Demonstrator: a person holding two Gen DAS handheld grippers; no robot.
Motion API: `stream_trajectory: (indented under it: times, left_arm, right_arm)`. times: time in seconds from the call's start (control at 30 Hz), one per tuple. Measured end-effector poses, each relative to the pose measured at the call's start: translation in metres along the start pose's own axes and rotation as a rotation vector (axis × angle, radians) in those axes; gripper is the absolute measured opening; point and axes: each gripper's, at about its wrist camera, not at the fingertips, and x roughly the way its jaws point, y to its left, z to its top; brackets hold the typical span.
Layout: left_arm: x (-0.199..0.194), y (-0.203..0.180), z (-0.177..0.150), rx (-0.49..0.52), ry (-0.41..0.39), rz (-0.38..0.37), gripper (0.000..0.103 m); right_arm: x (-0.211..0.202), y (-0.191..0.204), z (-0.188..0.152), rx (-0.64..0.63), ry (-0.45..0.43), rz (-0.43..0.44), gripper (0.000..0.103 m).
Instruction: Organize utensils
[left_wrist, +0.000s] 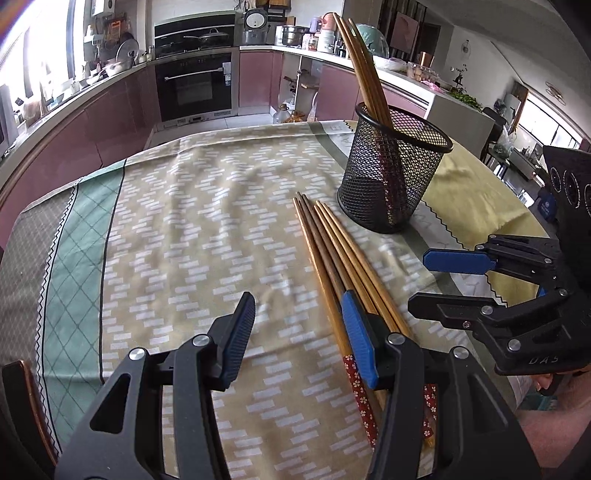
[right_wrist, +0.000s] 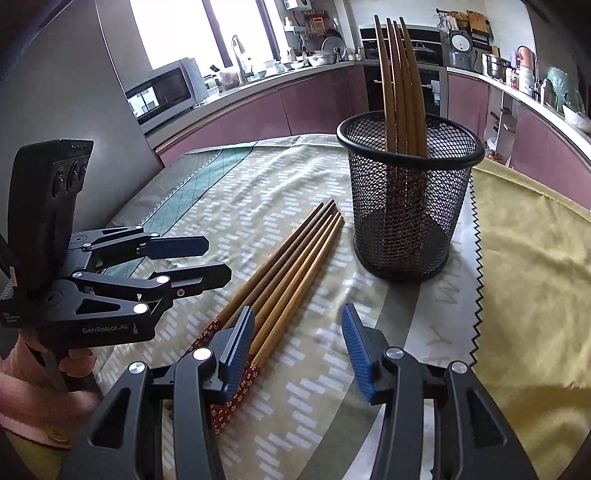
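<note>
Patterned tablecloth (left_wrist: 207, 206), both grippers (left_wrist: 297, 332) (right_wrist: 297, 343) spread, seemingly hovering beside chopsticks (right_wrist: 295, 266)

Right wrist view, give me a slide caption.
Open right claw hovers beside loose chopsticks lying before a mesh holder already holding several.

Daylight pours through the tall windows (right_wrist: 177, 29). Mauve cabinets (left_wrist: 122, 107) curve beneath a cluttered counter (right_wrist: 258, 79), a black oven (left_wrist: 194, 86) built in, microwave (right_wrist: 162, 92) near the window.

"GenRobot.AI" on left hand-held gripper (right_wrist: 216, 264)
</note>
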Motion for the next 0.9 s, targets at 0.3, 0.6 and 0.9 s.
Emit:
stream_trajectory:
  times: [0.3,0.6,0.9]
  left_arm:
    - [0.006,-0.002,-0.006,0.006,0.025,-0.001,0.049]
    - [0.01,-0.01,-0.007,0.032,0.032,0.004,0.049]
    - [0.014,-0.013,-0.009,0.052,0.041,0.009,0.049]
  right_arm:
    - [0.006,0.005,-0.006,-0.011,0.017,-0.025,0.047]
    - [0.013,0.008,-0.009,-0.038,0.036,-0.07,0.047]
    - [0.016,0.007,-0.008,-0.04,0.043,-0.09,0.047]
